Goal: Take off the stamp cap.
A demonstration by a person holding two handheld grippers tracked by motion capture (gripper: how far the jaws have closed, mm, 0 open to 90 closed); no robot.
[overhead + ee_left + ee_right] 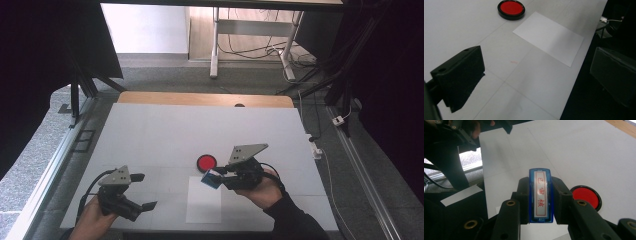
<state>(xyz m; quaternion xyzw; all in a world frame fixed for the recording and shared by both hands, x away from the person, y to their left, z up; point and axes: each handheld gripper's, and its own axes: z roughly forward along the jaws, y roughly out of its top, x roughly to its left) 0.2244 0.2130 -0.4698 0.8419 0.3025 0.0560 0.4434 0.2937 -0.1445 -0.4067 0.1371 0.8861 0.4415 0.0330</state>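
Both handheld grippers are matte black: the left gripper (pixel 141 192) and right gripper (pixel 214 176) each carry a grey three-cornered plate dotted with small holes and trail a black cable. Brass-ringed screw holes mark the right jaws. The right sleeve (pixel 295 220) looks dark, possibly black.

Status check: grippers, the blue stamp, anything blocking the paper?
Right gripper shut on blue stamp, above the white paper. Left gripper open, empty. Red ink pad beside the paper; nothing on it.
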